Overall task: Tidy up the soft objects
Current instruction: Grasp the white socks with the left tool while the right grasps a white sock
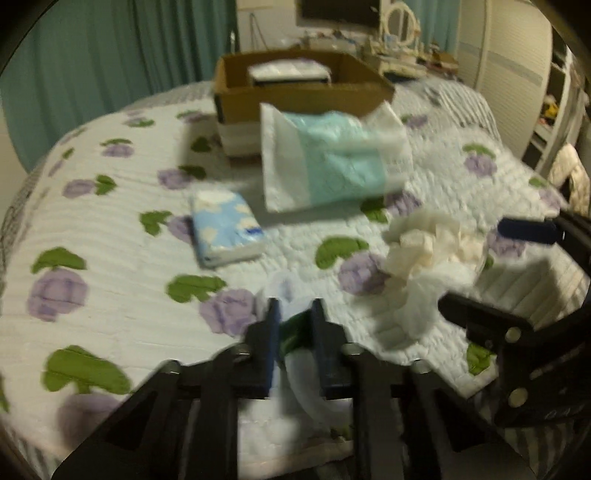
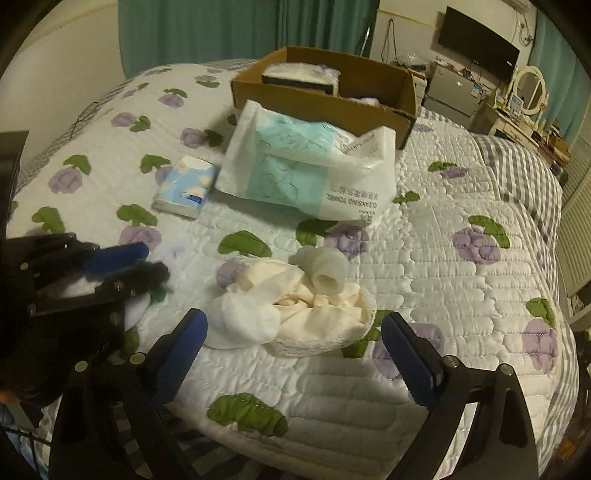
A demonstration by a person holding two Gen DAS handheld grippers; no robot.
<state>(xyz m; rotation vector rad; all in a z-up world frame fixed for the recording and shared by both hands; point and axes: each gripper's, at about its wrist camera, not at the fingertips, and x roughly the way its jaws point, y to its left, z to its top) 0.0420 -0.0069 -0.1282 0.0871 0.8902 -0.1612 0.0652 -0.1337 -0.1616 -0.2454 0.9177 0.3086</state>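
A pile of cream and white cloths (image 2: 295, 306) lies on the floral quilt (image 2: 443, 280); it also shows in the left wrist view (image 1: 428, 254). My right gripper (image 2: 295, 354) is open, its fingers on either side of the pile's near edge. My left gripper (image 1: 293, 332) is shut on a thin white cloth (image 1: 306, 380) low over the quilt, left of the pile; it also shows in the right wrist view (image 2: 125, 258). A cleansing-towel bag (image 2: 306, 166) leans on a cardboard box (image 2: 325, 96). A blue tissue pack (image 2: 186, 184) lies to the bag's left.
The box holds a white packet (image 2: 301, 75). Teal curtains (image 2: 240, 29) hang behind the bed. A TV (image 2: 478, 44), a small fridge and a dresser with an oval mirror (image 2: 530, 88) stand at the far right. A checked sheet (image 2: 524, 177) covers the bed's right side.
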